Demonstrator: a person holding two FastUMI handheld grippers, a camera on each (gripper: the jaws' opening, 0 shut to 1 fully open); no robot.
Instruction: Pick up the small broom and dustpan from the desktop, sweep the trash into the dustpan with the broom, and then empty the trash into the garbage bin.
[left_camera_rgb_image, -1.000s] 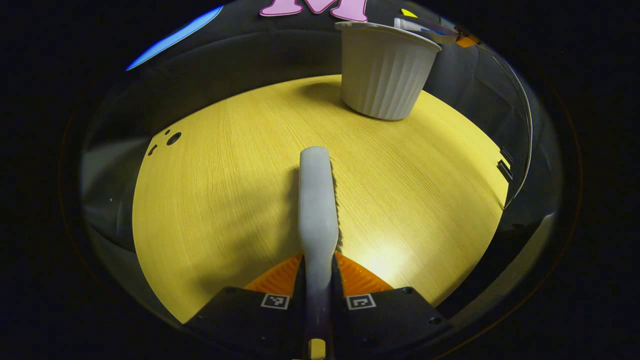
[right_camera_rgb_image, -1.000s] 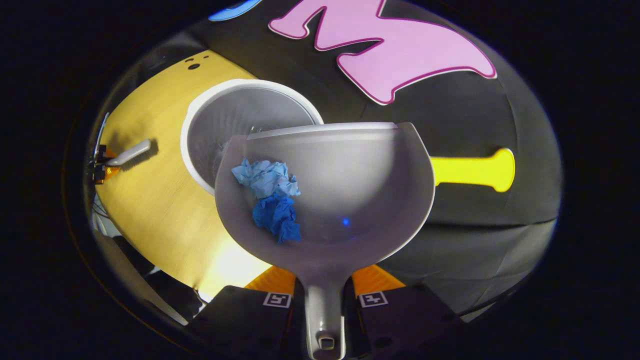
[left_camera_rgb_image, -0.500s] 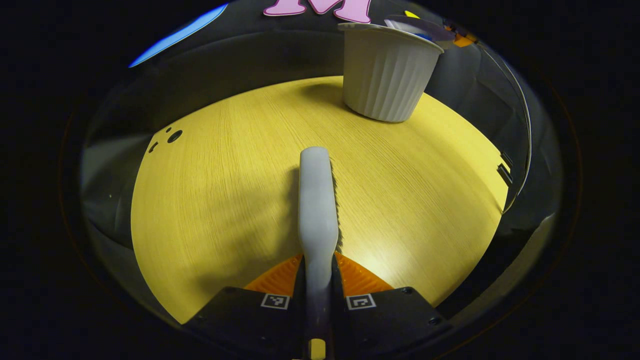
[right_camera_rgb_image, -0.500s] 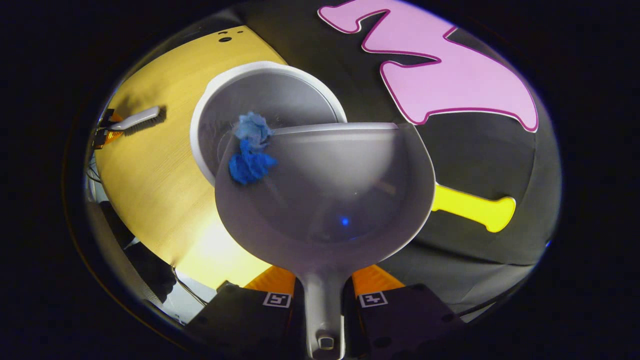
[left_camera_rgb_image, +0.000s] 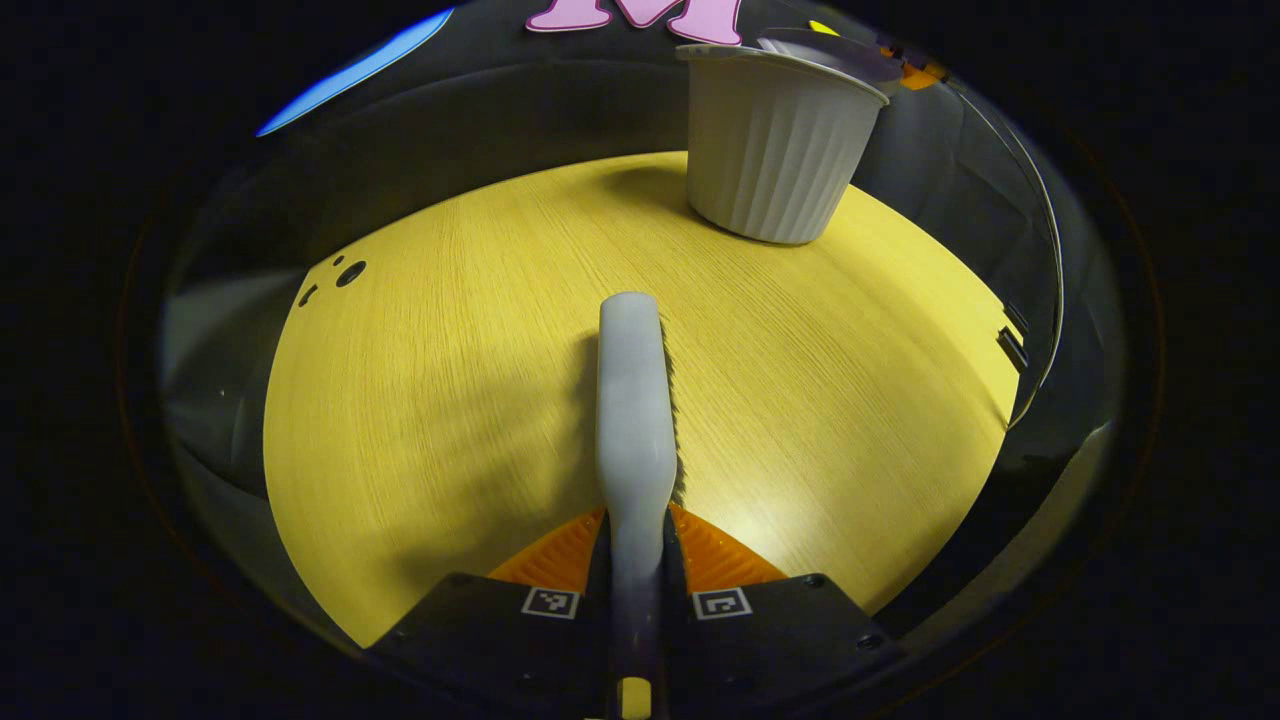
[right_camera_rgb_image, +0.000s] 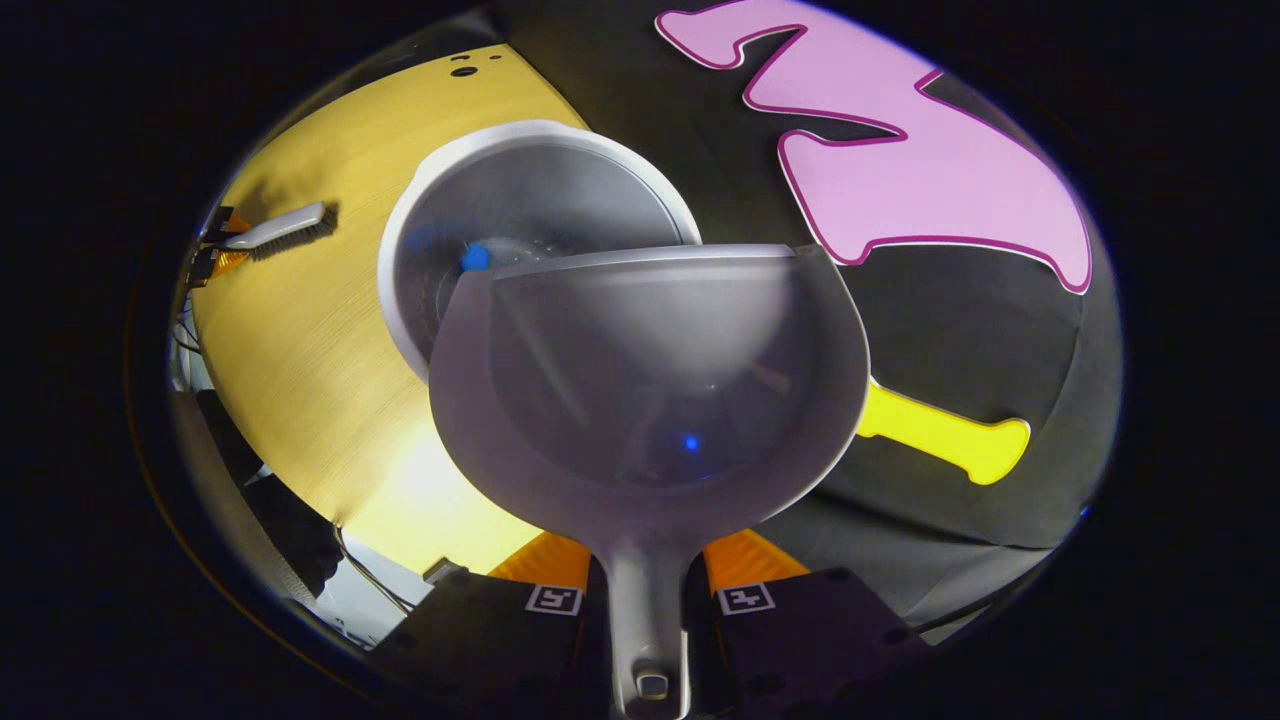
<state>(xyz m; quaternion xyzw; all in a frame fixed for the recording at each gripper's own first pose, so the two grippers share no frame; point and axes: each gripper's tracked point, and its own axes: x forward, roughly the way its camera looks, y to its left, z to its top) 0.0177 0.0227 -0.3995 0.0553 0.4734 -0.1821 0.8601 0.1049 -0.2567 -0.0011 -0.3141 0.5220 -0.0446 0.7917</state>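
Comparing with half a second ago, the main change is in the dustpan: the blue paper that sat at its front lip has gone, and its bowl now looks bare. Only a small blue scrap shows, at about ten o'clock of the pan's front edge, inside the garbage bin. You can judge the emptying as done or almost done; the bulk of the paper has presumably dropped to the bin's bottom, though the pan hides it.

Ordering by size: the desktop spans the left gripper view, with the bin standing at one o'clock near its far edge. In the right gripper view the bin sits at eleven o'clock, the pan's lip overlapping its rim.

Your right gripper clamps the pan's handle between both fingers, pan tipped forward over the bin, rolled a little further than a second ago. Your left gripper has not shifted; both fingers pinch the small broom by its handle, head pointing to twelve o'clock, bristles just above the wood or touching it, I cannot tell which. The same broom shows at nine o'clock in the right gripper view, well apart from the bin.
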